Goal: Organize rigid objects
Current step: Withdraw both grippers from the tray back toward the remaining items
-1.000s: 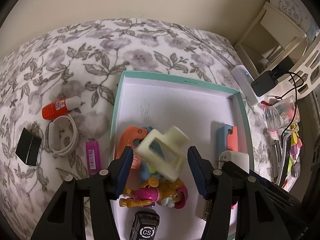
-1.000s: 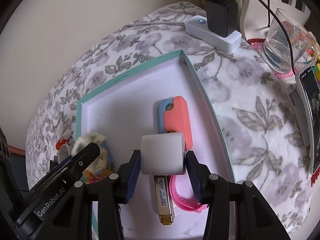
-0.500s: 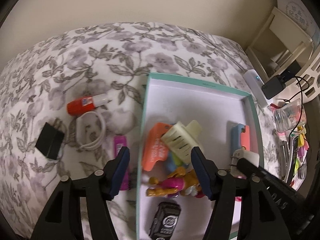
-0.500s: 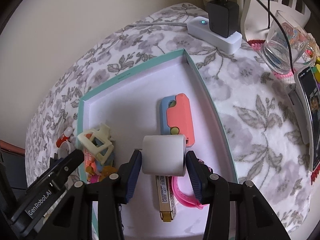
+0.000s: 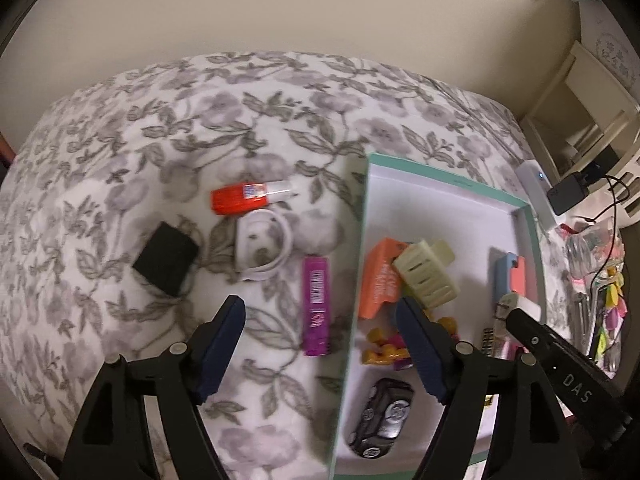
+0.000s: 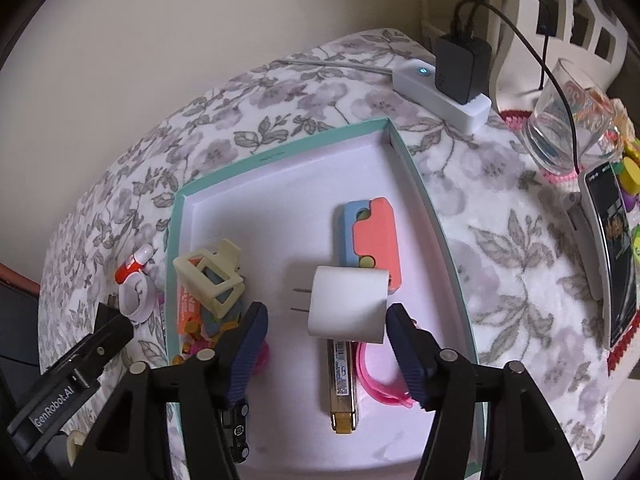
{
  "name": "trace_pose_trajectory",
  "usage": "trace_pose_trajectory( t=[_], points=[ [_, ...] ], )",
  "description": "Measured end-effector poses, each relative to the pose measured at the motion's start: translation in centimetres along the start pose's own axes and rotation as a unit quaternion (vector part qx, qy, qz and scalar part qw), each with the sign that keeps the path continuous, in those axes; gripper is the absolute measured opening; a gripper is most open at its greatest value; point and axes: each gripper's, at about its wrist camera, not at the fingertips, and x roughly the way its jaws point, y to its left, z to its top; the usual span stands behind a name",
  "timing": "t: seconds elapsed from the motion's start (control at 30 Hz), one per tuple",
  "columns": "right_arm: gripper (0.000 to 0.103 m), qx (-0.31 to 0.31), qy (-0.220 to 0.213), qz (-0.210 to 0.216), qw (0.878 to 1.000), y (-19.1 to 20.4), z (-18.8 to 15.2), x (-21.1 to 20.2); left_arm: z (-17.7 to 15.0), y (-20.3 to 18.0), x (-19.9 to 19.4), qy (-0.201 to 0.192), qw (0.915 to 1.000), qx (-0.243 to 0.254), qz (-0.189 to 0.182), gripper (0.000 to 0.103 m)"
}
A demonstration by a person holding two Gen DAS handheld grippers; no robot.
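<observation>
The teal-rimmed white box (image 5: 356, 280) lies on the flowered bedspread. Inside it a cream hair claw (image 5: 426, 276) rests on an orange piece (image 5: 376, 280), above a black toy car (image 5: 380, 416). My left gripper (image 5: 320, 340) hangs empty, its jaws opening, over the box's left rim and a purple lighter (image 5: 317, 304) on the bedspread. My right gripper (image 6: 328, 340) is also opening. A white charger plug (image 6: 348, 304) lies on the box floor between its fingers, and the left pad stands clear of it. Under the plug are a gold lighter (image 6: 340, 388) and a pink band (image 6: 380, 376).
On the bedspread left of the box lie a red glue bottle (image 5: 248, 198), a white cable loop (image 5: 262, 244) and a black cube (image 5: 166, 258). A blue and coral toy (image 6: 368, 236) sits in the box. A power strip (image 6: 440, 88), glass (image 6: 568, 120) and phone (image 6: 612, 248) are at the right.
The left gripper let go of the cream claw, which now lies in the box, and moved left while widening. The right gripper opened off the white plug.
</observation>
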Motion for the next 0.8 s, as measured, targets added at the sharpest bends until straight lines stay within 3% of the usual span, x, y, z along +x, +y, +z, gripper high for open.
trace_pose_trajectory(
  t=[0.17, 0.3, 0.53, 0.63, 0.8],
  points=[
    [0.077, -0.022, -0.008, -0.006, 1.0, 0.8, -0.4, 0.0, -0.6, 0.3, -0.1, -0.001, 0.9999, 0.008, 0.012, 0.093],
    [0.086, -0.03, -0.014, -0.007, 0.999, 1.1, -0.5, 0.1, -1.1, 0.0, -0.2, -0.004, 0.9996, 0.022, 0.019, 0.093],
    [0.088, -0.028, -0.018, -0.012, 0.999, 1.0, -0.5, 0.2, -1.4, -0.2, -0.5, -0.008, 0.9994, 0.027, 0.022, 0.093],
    [0.101, -0.026, -0.019, -0.01, 0.999, 0.8, -0.5, 0.2, -1.4, -0.1, -0.5, -0.008, 0.9995, 0.02, 0.023, 0.093],
    [0.103, -0.025, -0.023, -0.004, 0.999, 0.7, -0.5, 0.0, -1.4, 0.2, -0.6, -0.014, 0.9994, 0.014, 0.028, 0.094]
  ],
)
